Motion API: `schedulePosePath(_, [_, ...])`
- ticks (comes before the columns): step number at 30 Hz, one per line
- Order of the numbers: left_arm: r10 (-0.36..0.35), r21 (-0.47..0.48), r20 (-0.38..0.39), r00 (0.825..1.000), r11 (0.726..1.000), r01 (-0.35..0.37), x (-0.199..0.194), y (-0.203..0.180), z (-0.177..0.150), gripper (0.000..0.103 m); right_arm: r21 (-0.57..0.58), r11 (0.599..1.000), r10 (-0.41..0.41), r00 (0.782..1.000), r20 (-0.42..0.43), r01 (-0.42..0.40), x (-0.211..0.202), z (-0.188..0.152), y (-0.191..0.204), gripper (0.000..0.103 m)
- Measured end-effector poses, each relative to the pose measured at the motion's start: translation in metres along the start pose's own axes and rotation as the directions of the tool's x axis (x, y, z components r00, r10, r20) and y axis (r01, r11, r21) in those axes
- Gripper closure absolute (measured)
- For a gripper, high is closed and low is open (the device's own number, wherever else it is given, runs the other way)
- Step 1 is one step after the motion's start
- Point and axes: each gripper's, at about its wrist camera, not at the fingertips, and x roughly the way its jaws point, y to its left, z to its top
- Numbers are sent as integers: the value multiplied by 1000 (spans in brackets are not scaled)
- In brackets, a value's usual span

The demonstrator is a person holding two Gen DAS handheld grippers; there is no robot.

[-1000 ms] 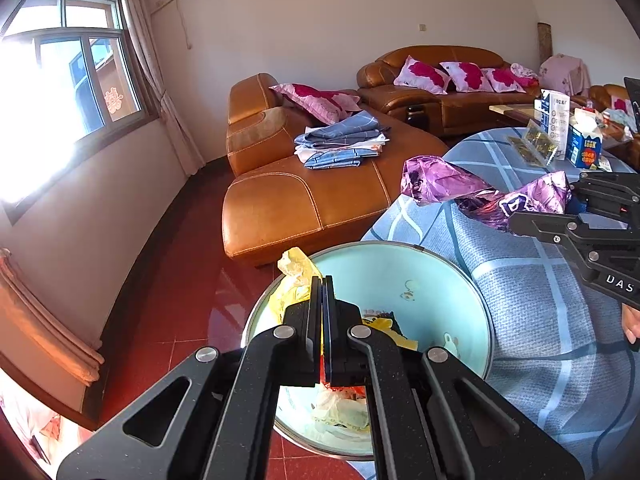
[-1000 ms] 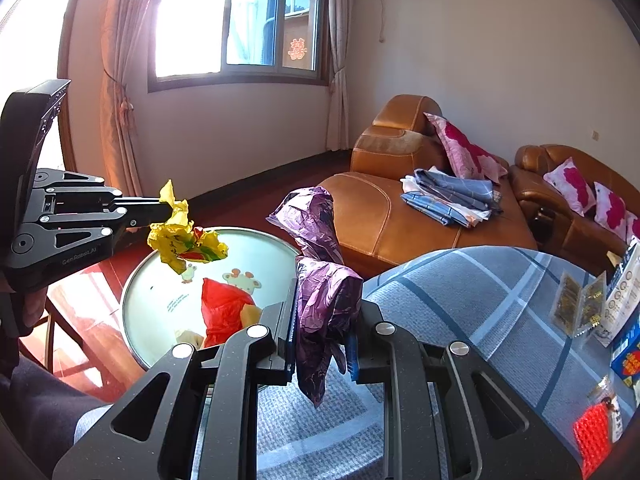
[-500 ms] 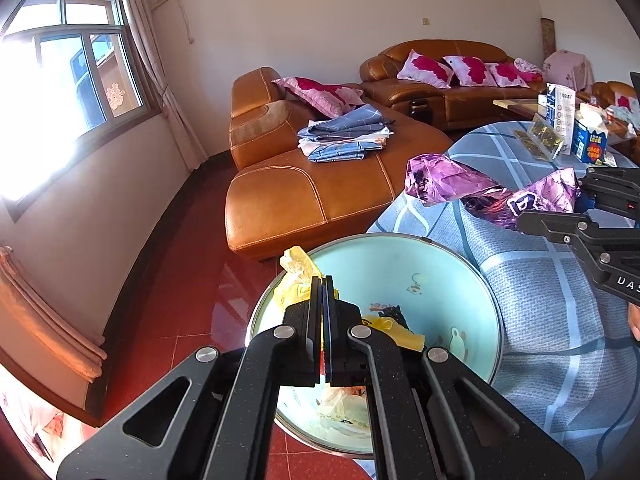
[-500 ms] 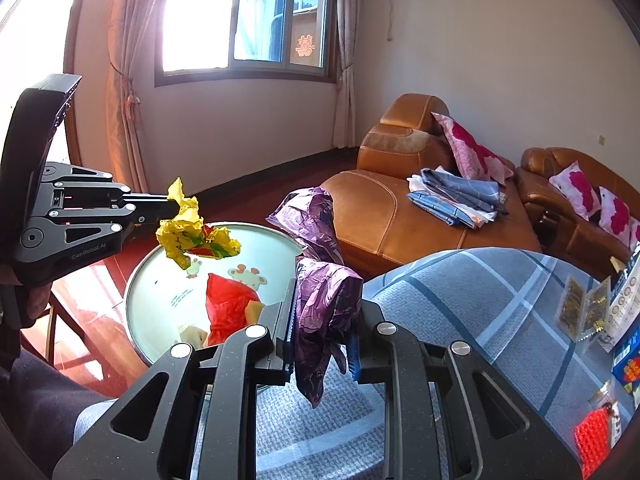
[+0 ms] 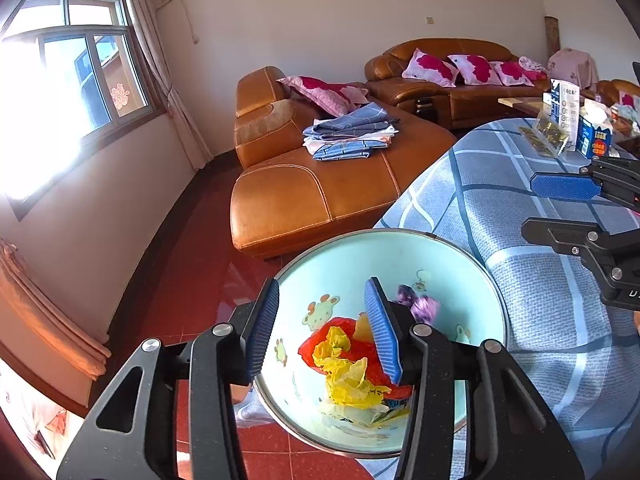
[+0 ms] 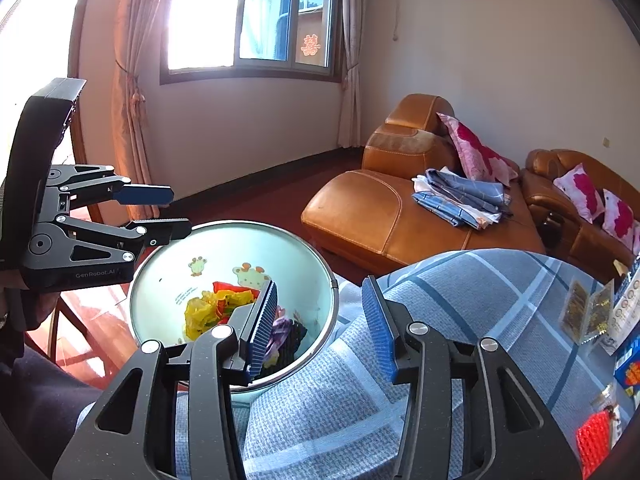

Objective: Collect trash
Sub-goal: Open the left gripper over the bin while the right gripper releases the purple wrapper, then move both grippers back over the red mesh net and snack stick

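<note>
A home living room: tan leather sofas (image 5: 320,184) with pink cushions (image 5: 430,62), curtained window (image 6: 256,20).

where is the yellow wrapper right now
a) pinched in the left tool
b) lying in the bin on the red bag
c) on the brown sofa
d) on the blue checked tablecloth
b: the yellow wrapper lies loose inside the bin on top of the red bag, while the left tool hangs above it with its jaws apart and nothing between them.
</note>
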Motion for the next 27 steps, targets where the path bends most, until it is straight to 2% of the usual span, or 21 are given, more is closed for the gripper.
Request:
schedulePosePath(15, [-9, -8, 4, 1000, 1000, 9, -2, 2, 1, 57, 1, 1000, -16, 1000, 6, 16, 0, 0, -1, 57])
schedulePosePath(19, [-9, -9, 8, 1000, 1000, 9, -3, 2, 0, 49, 3, 1000, -27, 1000, 10, 27, -1, 0, -1, 57])
schedulePosePath(23, [-29, -1, 8, 1000, 1000, 29, -3, -4, 2, 49, 28, 996, -82, 996, 19, 81, -5, 0, -5, 55])
schedulePosePath(27, [-64, 20, 16, 998, 998, 64, -5, -17, 6, 47, 93, 981, -172, 985, 3, 171, -13, -2, -19, 55])
